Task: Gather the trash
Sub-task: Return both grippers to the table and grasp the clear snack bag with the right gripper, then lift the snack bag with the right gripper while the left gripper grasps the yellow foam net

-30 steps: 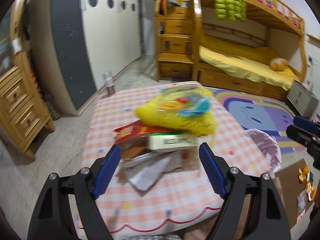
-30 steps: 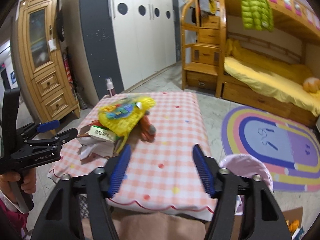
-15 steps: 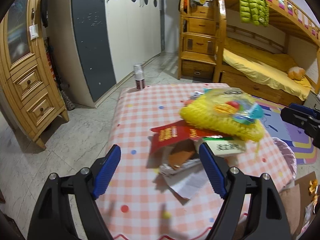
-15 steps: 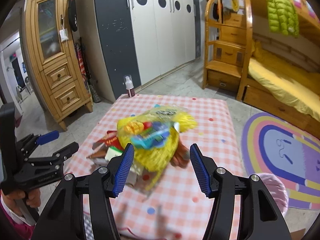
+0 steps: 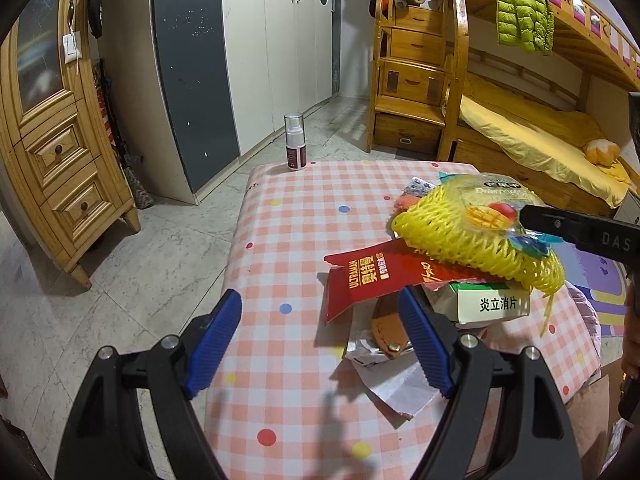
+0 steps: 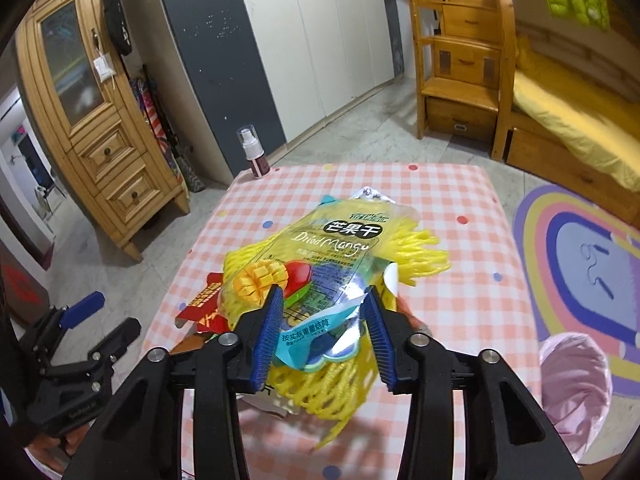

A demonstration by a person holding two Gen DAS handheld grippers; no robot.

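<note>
The dried-mango bag [image 6: 324,256] lay on top of the trash pile, on yellow foam netting [image 6: 412,252]. The right gripper [image 6: 324,332] had just been closing around its near edge, probably to lift the top item first. Left of the bag, the left gripper [image 5: 320,340] stood wide apart, empty.

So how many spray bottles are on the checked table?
1: the spray bottle stands upright at the table's far left corner. Others could be hidden under the trash pile.
</note>
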